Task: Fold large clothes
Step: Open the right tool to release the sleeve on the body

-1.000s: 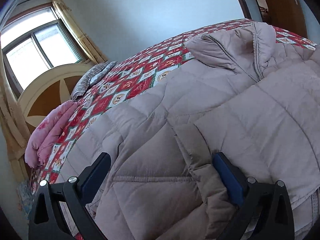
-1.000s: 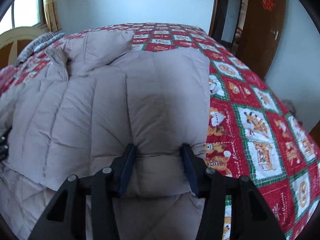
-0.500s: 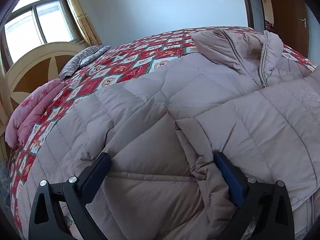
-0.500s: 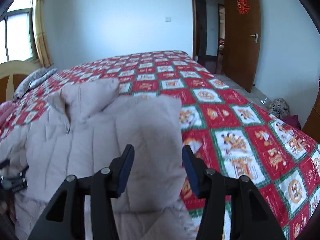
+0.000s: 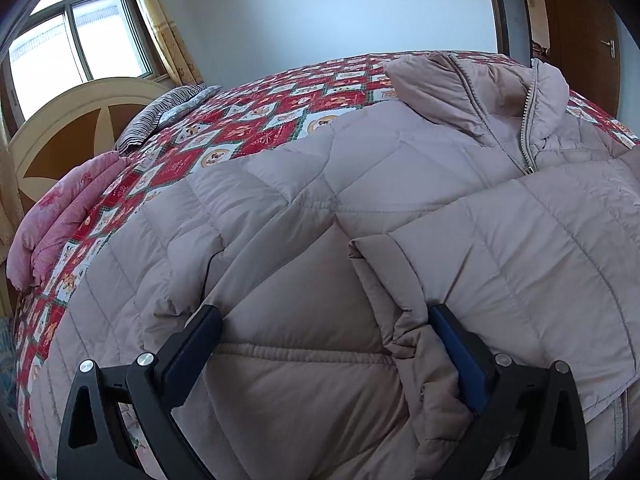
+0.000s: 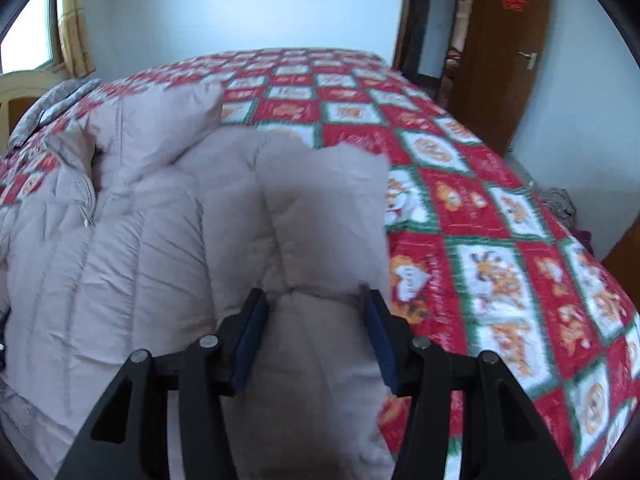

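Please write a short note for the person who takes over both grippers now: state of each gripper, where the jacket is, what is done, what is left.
Left gripper: jaws wide, padded jacket between them; grip unclear.
Right gripper: shut on the right sleeve, lifted over the jacket body.
Jacket lies front up on the quilted bed cover, zip partly open.
Done: one sleeve already across the chest.
Left: lay down the right sleeve, then fold the body.

Taupe quilted jacket (image 5: 320, 208); red/white/green check bedspread (image 6: 460, 184); pink blanket (image 5: 68, 216), prob. floral.

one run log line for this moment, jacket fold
stage: sleeve fold | left gripper: wide around puffer jacket, grip unclear | right gripper: shut on sleeve | surface: patchwork quilt
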`<state>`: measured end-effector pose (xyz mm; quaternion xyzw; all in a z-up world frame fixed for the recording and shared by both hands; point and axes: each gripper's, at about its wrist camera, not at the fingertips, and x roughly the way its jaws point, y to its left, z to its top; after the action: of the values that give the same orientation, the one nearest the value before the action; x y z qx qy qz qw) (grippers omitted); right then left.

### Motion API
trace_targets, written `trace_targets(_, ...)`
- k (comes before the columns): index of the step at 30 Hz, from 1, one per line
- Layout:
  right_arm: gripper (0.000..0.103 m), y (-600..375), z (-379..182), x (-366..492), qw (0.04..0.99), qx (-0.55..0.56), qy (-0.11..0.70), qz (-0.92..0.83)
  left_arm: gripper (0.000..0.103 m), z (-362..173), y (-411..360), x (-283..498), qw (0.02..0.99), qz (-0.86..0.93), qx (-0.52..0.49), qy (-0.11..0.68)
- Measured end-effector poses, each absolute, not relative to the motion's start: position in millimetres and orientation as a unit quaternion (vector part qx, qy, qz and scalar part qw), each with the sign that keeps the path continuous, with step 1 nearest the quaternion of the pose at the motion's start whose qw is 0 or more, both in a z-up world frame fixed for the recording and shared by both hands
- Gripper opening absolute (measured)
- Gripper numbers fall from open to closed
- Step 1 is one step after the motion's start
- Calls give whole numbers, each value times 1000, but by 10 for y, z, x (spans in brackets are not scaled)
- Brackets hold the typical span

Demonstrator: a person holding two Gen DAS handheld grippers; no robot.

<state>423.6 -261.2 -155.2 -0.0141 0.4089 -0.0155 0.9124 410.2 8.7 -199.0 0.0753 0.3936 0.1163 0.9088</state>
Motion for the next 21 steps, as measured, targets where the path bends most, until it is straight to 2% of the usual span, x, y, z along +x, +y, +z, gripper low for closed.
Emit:
trace_targets(1, 60, -2593, -1441, 4129, 918, -5, 396, -15, 102, -1993, 89, 4102, 909, 115, 74, 394)
trace_targets(2, 69, -2543, -1331, 4015, 924, -1, 383, -6, 102, -1995, 91, 4105, 908, 115, 73, 395)
trace_targets(4, 76, -2352, -1186, 3847, 931, -5, 366, 23, 102, -2001, 94, 4115, 908, 114, 73, 397)
trace_targets(8, 76, -1863, -1229, 3740, 926, -16, 368, 89, 102, -2002, 99, 4115, 908, 112, 72, 398)
trace_targets(12, 76, -1505, -1556, 3807, 911, -38, 395, 111, 102, -2004, 103, 4113, 908, 110, 69, 399)
trace_targets(21, 79, -1485, -1876, 3892, 901, -36, 420, 100, 102, -2004, 105, 4116, 908, 108, 67, 400)
